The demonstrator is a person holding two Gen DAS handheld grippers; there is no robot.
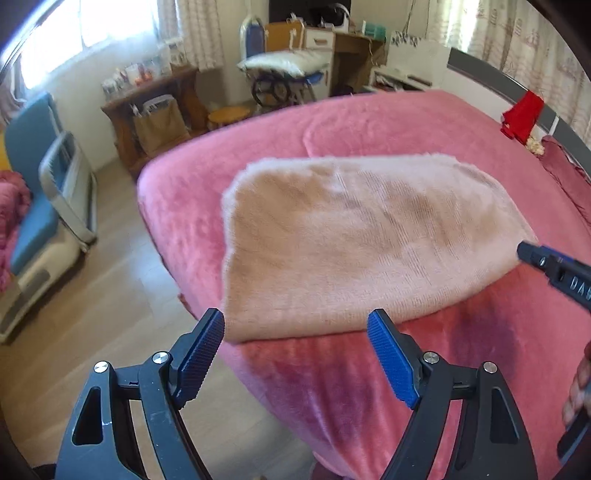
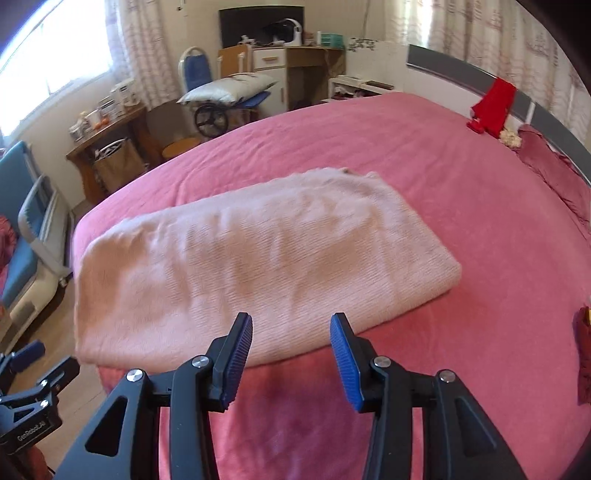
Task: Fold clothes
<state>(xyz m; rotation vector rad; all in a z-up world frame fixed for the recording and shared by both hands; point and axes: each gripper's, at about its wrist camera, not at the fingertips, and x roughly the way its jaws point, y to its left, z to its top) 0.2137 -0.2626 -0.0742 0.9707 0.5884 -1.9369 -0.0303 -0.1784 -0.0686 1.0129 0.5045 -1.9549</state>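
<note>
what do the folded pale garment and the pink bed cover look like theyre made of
Folded garment: apparently a soft knit, fine ribbed rows with fuzzy edges, matte peach-pink. Bed cover: looks like plush fleece or velvet, with a slight sheen and brushed shading; exact fibre unclear.

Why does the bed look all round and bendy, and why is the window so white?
Both wrist views use fisheye lenses, so the pink bed bulges. In the left wrist view, sunlight overexposes the window to white, and the folded peach garment looks slightly soft; the open left gripper casts a dark shadow on the bedspread beneath.
</note>
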